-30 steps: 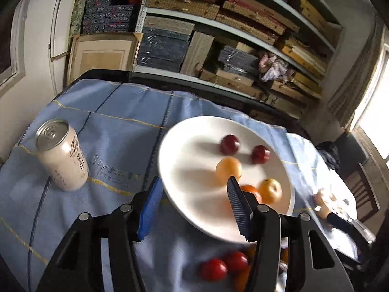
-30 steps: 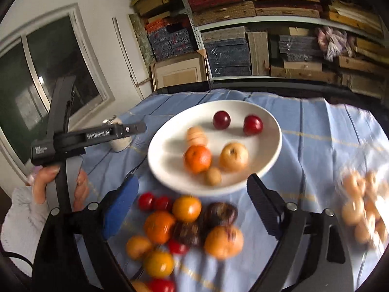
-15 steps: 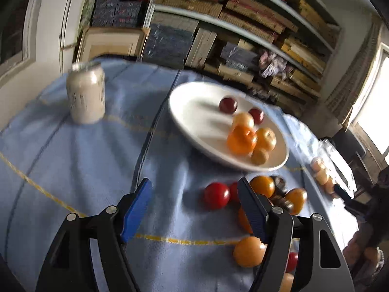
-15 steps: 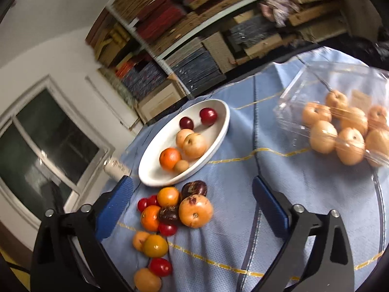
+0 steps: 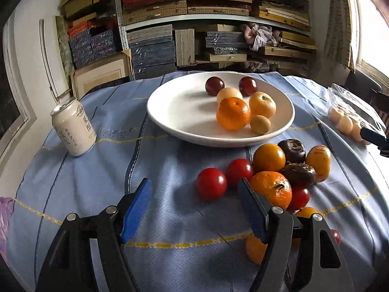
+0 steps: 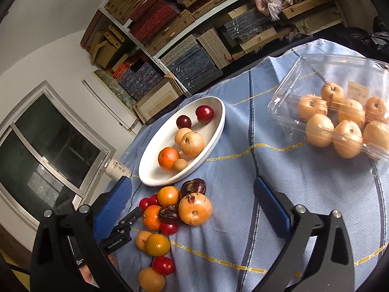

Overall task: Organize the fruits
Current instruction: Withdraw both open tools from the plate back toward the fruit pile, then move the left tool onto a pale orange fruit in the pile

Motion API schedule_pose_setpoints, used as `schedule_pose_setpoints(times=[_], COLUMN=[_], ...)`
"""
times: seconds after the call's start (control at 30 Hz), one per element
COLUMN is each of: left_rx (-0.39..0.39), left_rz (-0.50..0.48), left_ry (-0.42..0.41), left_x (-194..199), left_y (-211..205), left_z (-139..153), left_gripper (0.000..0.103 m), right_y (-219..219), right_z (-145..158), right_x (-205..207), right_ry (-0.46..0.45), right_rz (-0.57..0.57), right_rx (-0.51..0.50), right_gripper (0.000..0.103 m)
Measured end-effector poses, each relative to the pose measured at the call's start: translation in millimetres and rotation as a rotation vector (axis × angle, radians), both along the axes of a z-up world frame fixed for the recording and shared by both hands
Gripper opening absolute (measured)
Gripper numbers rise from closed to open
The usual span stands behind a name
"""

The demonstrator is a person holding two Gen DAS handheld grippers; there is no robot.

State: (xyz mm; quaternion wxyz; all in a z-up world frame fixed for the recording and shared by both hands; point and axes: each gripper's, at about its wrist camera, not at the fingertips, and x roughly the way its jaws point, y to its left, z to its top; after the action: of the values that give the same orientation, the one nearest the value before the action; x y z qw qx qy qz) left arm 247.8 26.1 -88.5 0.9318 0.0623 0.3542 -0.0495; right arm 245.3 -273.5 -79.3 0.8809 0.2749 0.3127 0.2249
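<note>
A white plate (image 5: 180,107) holds two dark red plums, an orange (image 5: 233,114) and pale round fruits; it also shows in the right wrist view (image 6: 155,163). A pile of loose fruit lies on the blue cloth in front of it, with a red tomato (image 5: 211,183) and an orange (image 5: 272,187) nearest. My left gripper (image 5: 194,202) is open and empty, low over the cloth just short of that tomato. My right gripper (image 6: 192,206) is open and empty, above the fruit pile (image 6: 194,209).
A white drink can (image 5: 73,127) stands on the cloth left of the plate. An open clear plastic box of pale fruits (image 6: 340,126) lies at the right. Stacked boxes fill the shelves (image 5: 218,24) behind the table. The left gripper's tip (image 6: 128,219) shows beside the pile.
My left gripper has pulled back from over the plate and dropped low toward the loose tomatoes. My right gripper has risen and swung right, bringing the plastic box into view.
</note>
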Motion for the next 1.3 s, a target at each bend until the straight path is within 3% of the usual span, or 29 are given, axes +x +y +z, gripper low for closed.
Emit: schedule_pose_setpoints(times=[0.1,0.4,0.67,1.1,1.3], left_rx=[-0.01,-0.094,-0.136,-0.066,0.016], left_rz=[0.0,-0.006,-0.174,-0.273,-0.22], left_ry=[-0.002,0.05,0.076,0.072,0.123], left_x=[1.2,4.1,-28.2,-42.4,-31.9], left_y=[2.4,10.7,-4.0,-23.6,-24.3], left_z=[-0.3,-4.1,5.1,-7.6,-22.6], left_gripper=[0.082,0.082,0.082,0.081,0.076], right_y=[7.9,34.2,38.6,35.9,35.9], right_z=[-5.3,-14.8,-25.5,-35.7,-36.3], right_x=[4.5,7.9,12.8,18.7,18.7], right_ry=[0.019,0.034,0.092,0.142,0.152], right_rz=[0.032,0.14,0.185,0.182,0.175], right_rx=[-0.02,-0.058,-0.042,-0.026,-0.023], right_gripper=[0.098,0.098,0.098,0.098,0.098])
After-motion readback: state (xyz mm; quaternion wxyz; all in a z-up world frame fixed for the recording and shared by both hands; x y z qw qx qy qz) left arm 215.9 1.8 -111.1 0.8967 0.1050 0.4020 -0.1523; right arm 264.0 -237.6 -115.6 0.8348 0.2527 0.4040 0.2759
